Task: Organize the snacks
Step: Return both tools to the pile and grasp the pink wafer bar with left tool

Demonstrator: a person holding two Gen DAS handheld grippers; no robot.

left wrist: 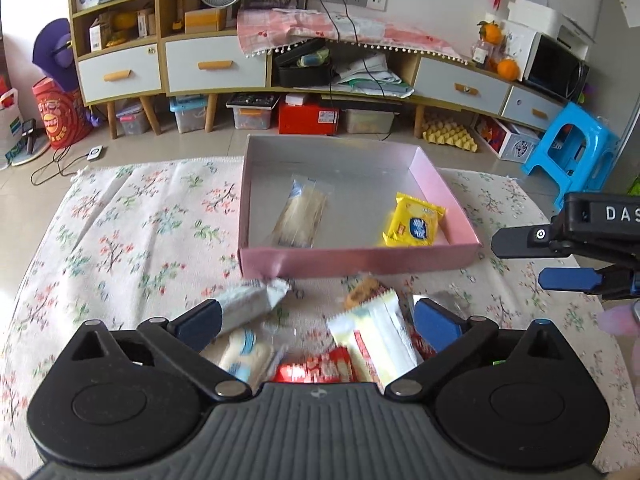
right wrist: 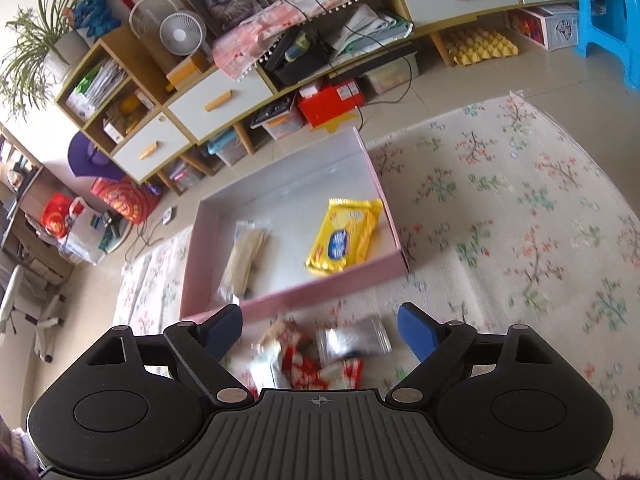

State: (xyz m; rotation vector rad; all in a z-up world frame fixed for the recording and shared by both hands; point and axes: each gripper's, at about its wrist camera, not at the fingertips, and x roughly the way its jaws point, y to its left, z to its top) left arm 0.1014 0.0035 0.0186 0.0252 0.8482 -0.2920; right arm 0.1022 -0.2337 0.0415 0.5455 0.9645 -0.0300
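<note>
On the floral cloth (left wrist: 120,232) that covers the surface, a loose heap of snacks lies just in front of the pink box (left wrist: 360,258). At the left of the heap a pale wrapped packet (left wrist: 256,298) lies close against the left tongs' (left wrist: 316,326) left blue pad, with a white-and-blue packet (left wrist: 244,354) just below it. Those tongs stand wide apart over the heap, gripping nothing; between the pads lie a red packet (left wrist: 316,370), a long cream wrapper (left wrist: 380,340) and, behind it, a brownish biscuit pack (left wrist: 362,290). A silver packet (right wrist: 354,340) lies at the right of the heap, blurred in the right wrist view. Inside the box, a clear sleeve of pale crackers (left wrist: 302,214) lies near the middle and a yellow packet with a blue badge (left wrist: 414,222) lies toward the right wall. Further right, the right tongs (left wrist: 540,258) reach in from the side, beside the box's right front corner; their own view shows them (right wrist: 320,326) spread wide and empty above the heap. Beyond the cloth a low cabinet (left wrist: 216,64) runs along the wall, with a blue stool (left wrist: 572,152) at its far right.
</note>
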